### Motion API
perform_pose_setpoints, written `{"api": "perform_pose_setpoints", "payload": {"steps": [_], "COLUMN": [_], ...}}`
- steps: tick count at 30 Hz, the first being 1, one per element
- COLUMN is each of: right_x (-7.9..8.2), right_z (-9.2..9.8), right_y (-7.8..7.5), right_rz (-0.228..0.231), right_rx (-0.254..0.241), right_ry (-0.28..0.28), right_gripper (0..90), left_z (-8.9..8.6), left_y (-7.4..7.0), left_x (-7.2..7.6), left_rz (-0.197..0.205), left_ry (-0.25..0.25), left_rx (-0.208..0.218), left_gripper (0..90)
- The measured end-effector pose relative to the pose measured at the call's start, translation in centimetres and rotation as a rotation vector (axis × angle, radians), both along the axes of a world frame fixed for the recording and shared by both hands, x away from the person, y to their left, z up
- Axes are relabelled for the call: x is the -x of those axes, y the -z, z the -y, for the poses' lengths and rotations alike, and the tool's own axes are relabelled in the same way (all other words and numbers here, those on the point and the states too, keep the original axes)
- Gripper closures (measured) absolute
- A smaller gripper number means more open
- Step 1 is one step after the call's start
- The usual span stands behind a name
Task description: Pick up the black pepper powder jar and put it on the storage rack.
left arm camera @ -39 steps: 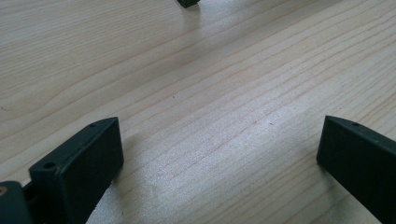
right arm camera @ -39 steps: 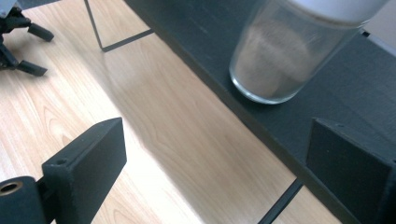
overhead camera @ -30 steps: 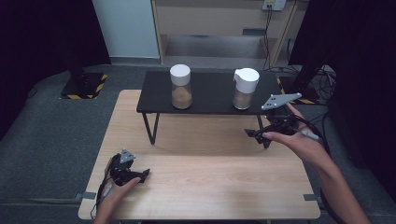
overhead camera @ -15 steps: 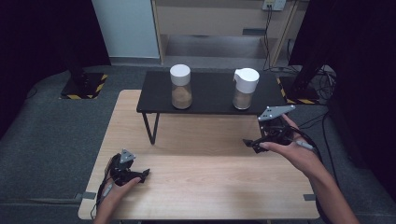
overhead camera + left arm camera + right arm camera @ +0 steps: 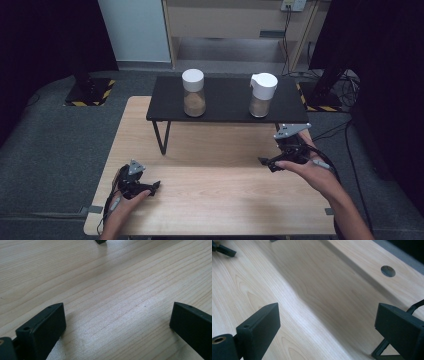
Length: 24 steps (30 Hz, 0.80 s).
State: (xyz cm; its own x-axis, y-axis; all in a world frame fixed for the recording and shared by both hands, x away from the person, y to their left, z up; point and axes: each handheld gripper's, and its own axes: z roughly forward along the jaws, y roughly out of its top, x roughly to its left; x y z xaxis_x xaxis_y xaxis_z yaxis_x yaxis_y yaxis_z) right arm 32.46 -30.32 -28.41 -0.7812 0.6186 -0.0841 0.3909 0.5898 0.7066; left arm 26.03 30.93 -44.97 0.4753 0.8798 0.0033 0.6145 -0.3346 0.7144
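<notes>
On the pale wooden surface (image 5: 215,200) stands a low black shelf (image 5: 227,102) on thin black legs, set toward the far edge. It bears two clear jars, well apart. The left jar (image 5: 193,93) has a flat white cap and a brown powder filling its lower part. The right jar (image 5: 263,95) has a white cap with a pouring lip and a paler brown fill.

The right claw (image 5: 266,162) hangs near the front right corner of the shelf, below the right jar and apart from it, with a grey three-cornered plate on top. Its jaws stand wide apart with nothing between them. The left claw (image 5: 154,187) lies low near the front left of the surface, well apart from both jars, jaws likewise spread and empty.

The high view gives both jars and both hands. The right gripper view adds a round hole (image 5: 388,271) in the wood, a black shelf leg (image 5: 384,346) at the lower right and the shelf's shadow across the grain. The left gripper view shows fine wood grain between its two black jaws.
</notes>
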Motion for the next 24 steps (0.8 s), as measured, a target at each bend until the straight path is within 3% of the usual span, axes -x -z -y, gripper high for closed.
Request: {"api": "perform_pose_setpoints", "payload": {"steps": [24], "right_x": [0.6], "right_z": [0.1], "right_y": [6.9], "right_rz": [-0.084], "right_rx": [0.000], "right_ry": [0.030], "right_gripper": [6.5], "left_z": [0.1], "left_y": [0.0], "left_x": [0.1], "left_rz": [0.001], "left_ry": [-0.007], "left_rx": [-0.001], "left_gripper": [0.0]}}
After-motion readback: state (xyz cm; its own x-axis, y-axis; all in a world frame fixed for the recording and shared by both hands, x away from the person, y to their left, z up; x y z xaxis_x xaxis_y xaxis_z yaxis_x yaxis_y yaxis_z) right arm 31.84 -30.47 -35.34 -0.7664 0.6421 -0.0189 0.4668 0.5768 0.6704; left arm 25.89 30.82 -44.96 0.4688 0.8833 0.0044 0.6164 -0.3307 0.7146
